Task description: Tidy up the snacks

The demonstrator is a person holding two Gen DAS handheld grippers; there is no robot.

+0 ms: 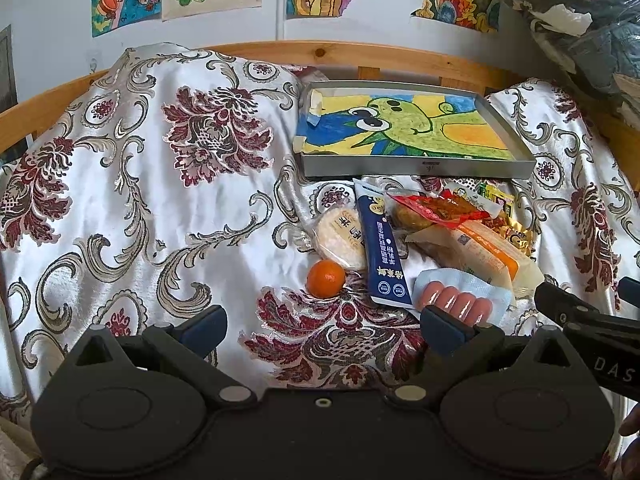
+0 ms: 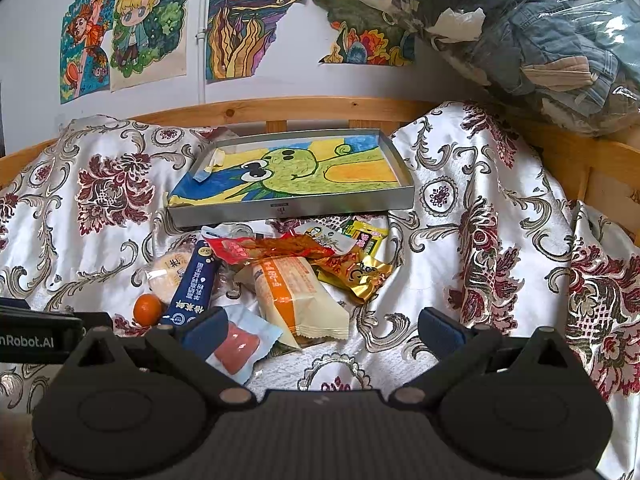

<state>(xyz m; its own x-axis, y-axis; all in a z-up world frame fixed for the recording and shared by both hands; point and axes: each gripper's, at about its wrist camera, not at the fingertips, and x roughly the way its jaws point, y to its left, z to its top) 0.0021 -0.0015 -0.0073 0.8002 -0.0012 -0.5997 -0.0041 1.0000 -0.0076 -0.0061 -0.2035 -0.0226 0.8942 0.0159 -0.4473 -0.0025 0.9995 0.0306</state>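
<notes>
Your snack pile (image 2: 280,276) lies on the patterned cloth (image 1: 140,200) just in front of the grey tray (image 1: 420,170). In front of the tray, a mandarin (image 1: 326,279) sits beside a blue stick pack (image 1: 384,248). Your left gripper (image 1: 324,320) and right gripper (image 2: 320,328) both gape wide, holding nothing. The sausage pack (image 2: 244,344) lies against your right gripper's left finger.

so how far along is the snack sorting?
Nothing looks done: the tray holds only its frog drawing. Nothing in hand: left tool and right tool are both open. Left: the whole pile in front of the tray, including tangerine, navy stick pack and sausage pack.
</notes>
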